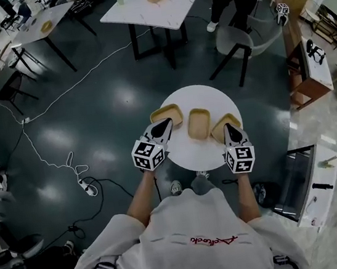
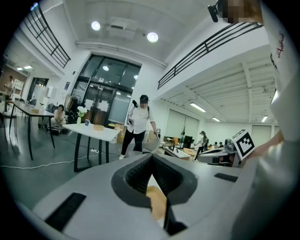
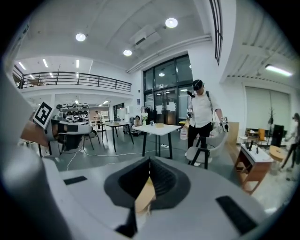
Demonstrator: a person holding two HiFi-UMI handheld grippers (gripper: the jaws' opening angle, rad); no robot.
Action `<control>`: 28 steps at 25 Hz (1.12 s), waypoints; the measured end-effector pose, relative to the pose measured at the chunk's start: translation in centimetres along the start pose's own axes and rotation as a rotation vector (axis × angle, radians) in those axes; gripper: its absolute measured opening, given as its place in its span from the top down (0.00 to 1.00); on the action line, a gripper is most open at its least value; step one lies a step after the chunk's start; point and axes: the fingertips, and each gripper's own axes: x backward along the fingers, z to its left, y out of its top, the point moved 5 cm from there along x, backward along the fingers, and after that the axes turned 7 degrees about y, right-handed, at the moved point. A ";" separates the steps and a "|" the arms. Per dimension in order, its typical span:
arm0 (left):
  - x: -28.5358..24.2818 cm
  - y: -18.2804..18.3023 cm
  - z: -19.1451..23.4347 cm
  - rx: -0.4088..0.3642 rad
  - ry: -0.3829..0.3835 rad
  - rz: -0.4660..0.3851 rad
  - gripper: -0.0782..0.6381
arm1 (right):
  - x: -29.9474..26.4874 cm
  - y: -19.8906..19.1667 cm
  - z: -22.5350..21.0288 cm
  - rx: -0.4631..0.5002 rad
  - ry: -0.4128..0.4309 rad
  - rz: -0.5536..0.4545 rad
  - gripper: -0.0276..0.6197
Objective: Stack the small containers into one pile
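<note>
Three small containers in row on round table (image 1: 195, 96).
- Middle container (image 1: 199, 123): long axis runs away from person; lies between both grippers, about equally near each.
- Left gripper (image 1: 167, 123): jaws pressed together, empty; tips at near edge of left-hand container (image 1: 167, 113), left of middle container.
- Right gripper (image 1: 228, 128): jaws likewise together; tips over right-hand container (image 1: 219, 131), right of middle container.
- Can't tell if tips touch rims.
- Gripper views show only tan sliver behind jaws.

open office-lab hall; white tables (image 1: 145, 14), mezzanine railing (image 3: 75, 78), tall glass doors (image 2: 101, 96)
</note>
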 end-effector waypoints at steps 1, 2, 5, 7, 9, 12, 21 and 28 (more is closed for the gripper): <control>-0.4 0.0 0.0 0.001 0.005 0.004 0.88 | -0.3 0.1 -0.5 0.000 0.003 0.003 0.92; -0.8 -0.1 0.1 0.003 0.008 0.007 0.88 | -0.7 0.1 -1.0 -0.001 0.005 0.007 0.92; -1.7 -0.8 0.1 0.013 0.015 0.026 0.88 | -1.6 -0.6 -2.0 -0.009 0.012 0.026 0.92; -2.3 -1.5 0.0 0.028 0.019 0.043 0.88 | -2.1 -1.3 -2.5 -0.016 0.019 0.047 0.92; -3.1 -2.2 0.0 0.039 0.020 0.057 0.88 | -2.5 -2.0 -2.9 -0.024 0.023 0.067 0.92; -4.1 -3.5 0.4 0.045 0.013 0.082 0.88 | -3.5 -3.4 -3.4 -0.047 0.025 0.089 0.92; -4.6 -9.4 0.8 0.108 0.022 0.193 0.88 | -5.0 -9.5 -2.7 -0.129 0.051 0.196 0.92; -4.7 -11.6 1.7 0.116 0.026 0.237 0.88 | -5.7 -12.5 -1.9 -0.164 0.069 0.253 0.92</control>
